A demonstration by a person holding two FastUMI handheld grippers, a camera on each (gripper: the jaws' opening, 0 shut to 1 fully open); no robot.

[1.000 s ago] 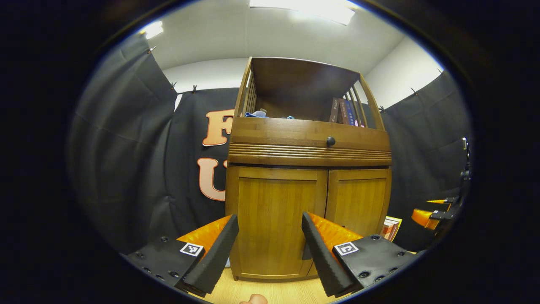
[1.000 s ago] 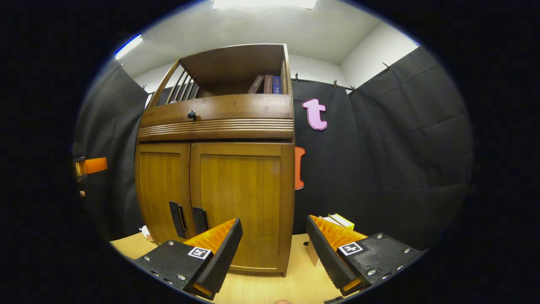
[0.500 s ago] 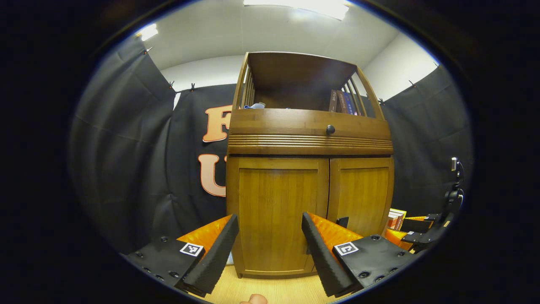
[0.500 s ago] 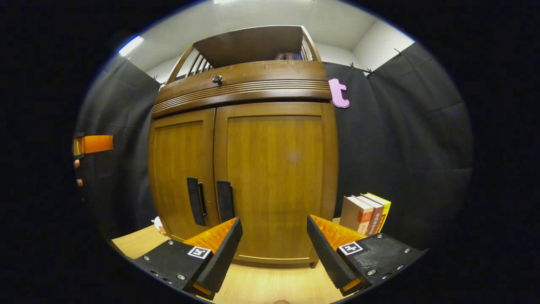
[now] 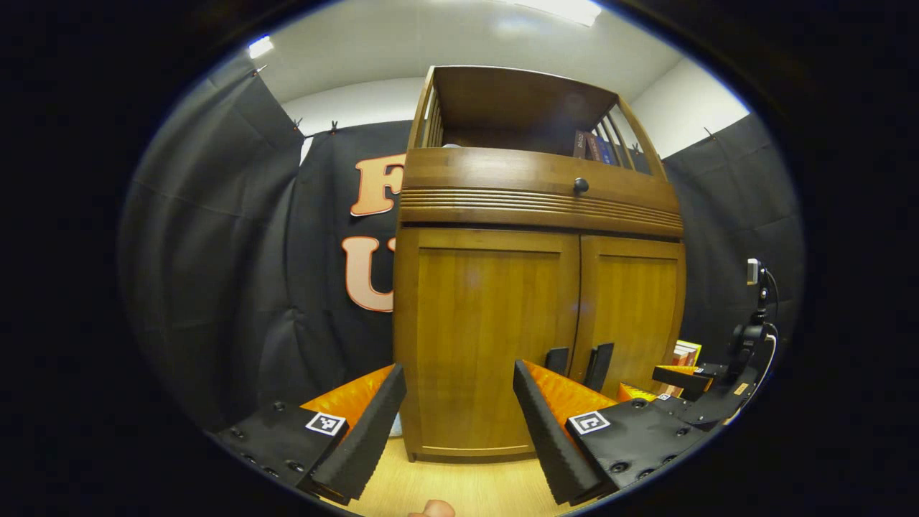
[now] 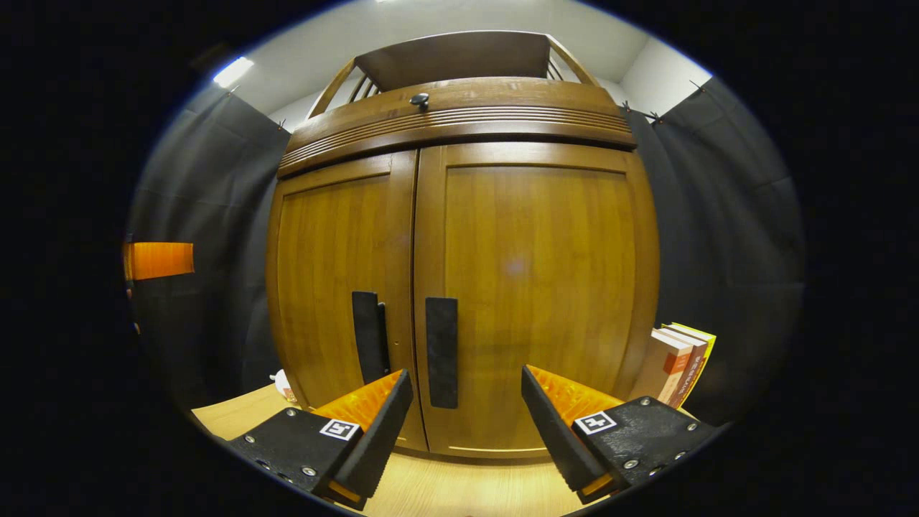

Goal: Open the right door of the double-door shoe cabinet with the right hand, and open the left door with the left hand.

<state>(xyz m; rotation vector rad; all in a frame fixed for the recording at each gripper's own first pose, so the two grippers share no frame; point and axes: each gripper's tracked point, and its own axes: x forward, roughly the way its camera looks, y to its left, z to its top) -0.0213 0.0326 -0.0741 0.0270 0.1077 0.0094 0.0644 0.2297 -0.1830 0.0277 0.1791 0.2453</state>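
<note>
Your right gripper (image 6: 463,402) is gaping wide before the right door (image 6: 531,287), its handle (image 6: 441,352) just ahead, untouched. Your left gripper (image 5: 459,402) is likewise standing wide, facing the closed left door (image 5: 488,337) of the shoe cabinet (image 5: 538,208) resting on the worktop (image 5: 459,488).

Shoe cabinet (image 6: 459,237): glossy, smooth varnished wood. Door handles (image 6: 441,352): matt black. Counter (image 6: 459,488): pale wood grain. Booth wall (image 5: 215,273): matt cloth.

One shoe cabinet (image 6: 467,237) with two doors, two handles, one knob (image 6: 419,100); two hand-held grippers.
</note>
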